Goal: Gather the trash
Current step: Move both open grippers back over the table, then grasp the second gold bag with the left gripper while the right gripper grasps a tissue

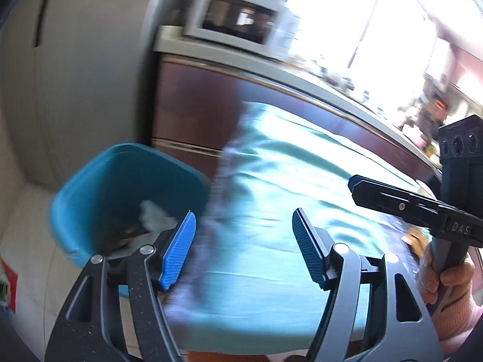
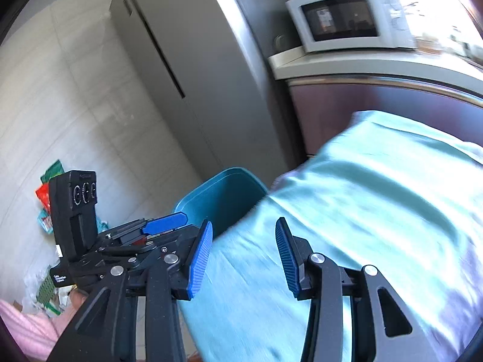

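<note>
Both the left gripper [image 1: 244, 241] and the right gripper [image 2: 244, 249] hung released and empty over the table's teal cloth [image 1: 271, 181]. The teal bin [image 1: 120, 181] stood just beside the table, with crumpled white trash [image 1: 154, 215] lying inside.

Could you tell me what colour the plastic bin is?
Teal blue plastic bin, best in the left wrist view.

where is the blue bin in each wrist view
Left wrist: blue bin at lower left, beside the teal-covered table, trash inside.
Right wrist: blue bin at lower centre, left of the table's edge.
Shared landmark: the white microwave on the counter.
</note>
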Demonstrator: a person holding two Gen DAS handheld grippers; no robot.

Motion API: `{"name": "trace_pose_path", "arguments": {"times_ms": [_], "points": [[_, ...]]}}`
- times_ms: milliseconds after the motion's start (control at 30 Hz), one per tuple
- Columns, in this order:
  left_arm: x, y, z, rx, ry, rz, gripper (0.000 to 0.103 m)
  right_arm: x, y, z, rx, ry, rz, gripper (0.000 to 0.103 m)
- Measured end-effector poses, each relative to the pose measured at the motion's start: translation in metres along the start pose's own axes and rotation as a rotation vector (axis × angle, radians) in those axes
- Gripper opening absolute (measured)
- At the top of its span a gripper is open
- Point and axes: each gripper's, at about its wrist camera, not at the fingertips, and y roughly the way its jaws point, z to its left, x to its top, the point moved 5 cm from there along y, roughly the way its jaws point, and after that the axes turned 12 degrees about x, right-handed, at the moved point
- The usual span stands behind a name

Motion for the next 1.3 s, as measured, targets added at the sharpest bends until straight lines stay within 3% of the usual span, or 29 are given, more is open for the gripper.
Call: {"name": "trace_pose_path", "arguments": {"times_ms": [467,767,967,1300], "points": [[-0.043,0.002,-0.201,-0.342,0.293,0.099,0.066,-0.068,-0.169,-0.079,-0.342,0.191,-0.228,0.041],[-0.083,0.011,-0.284,-0.476,0.42,0.205,0.066,-0.097,-0.253,-0.12,-0.541,0.25,-0.338,0.041],[-0.099,0.025,-0.313,-0.525,0.446,0.29,0.065,-0.099,-0.27,-0.148,-0.598,0.264,-0.35,0.041],[-0.104,0.033,-0.338,-0.554,0.428,0.354,0.062,-0.098,-0.258,-0.173,-0.583,0.258,-0.286,0.041]]}}
